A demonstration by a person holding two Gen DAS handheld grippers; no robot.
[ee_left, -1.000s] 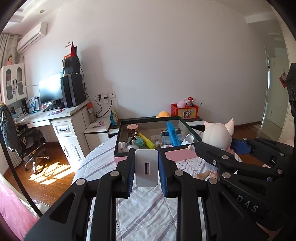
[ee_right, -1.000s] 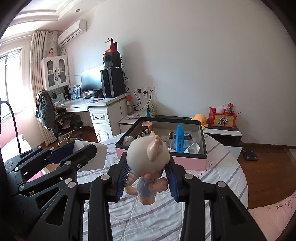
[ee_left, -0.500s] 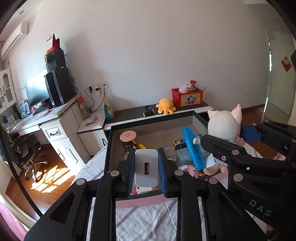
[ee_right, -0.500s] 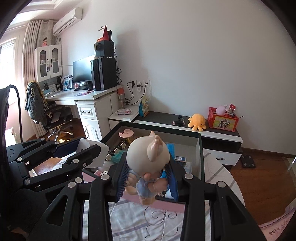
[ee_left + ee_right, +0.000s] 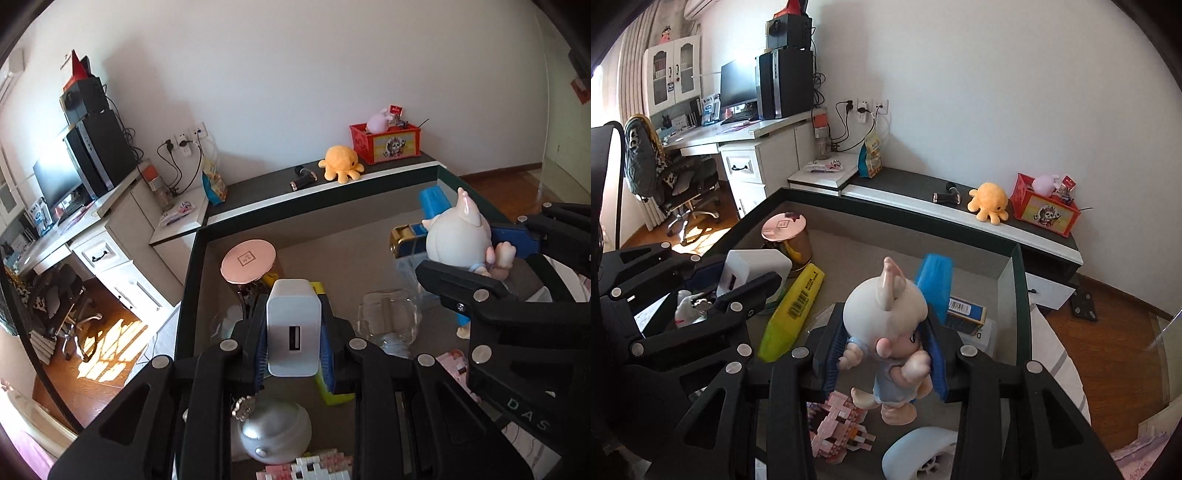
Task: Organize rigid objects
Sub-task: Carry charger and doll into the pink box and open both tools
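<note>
My left gripper is shut on a white USB charger block, held over the left part of the dark-rimmed storage box. My right gripper is shut on a pig figurine with a cream head and blue clothes, hanging above the box floor. In the left wrist view the pig figurine and the right gripper show at the right. In the right wrist view the charger shows at the left. The box holds a yellow highlighter, a copper-lidded tin and a blue comb.
A pink block model, a blue-yellow carton, a clear glass and a silver ornament also lie in the box. Behind stand a low black shelf with an orange plush octopus and a red crate, and a desk.
Both grippers moved forward and down from the striped tablecloth to over the box interior, carrying the charger and the pig. The view now tilts down into the box.
</note>
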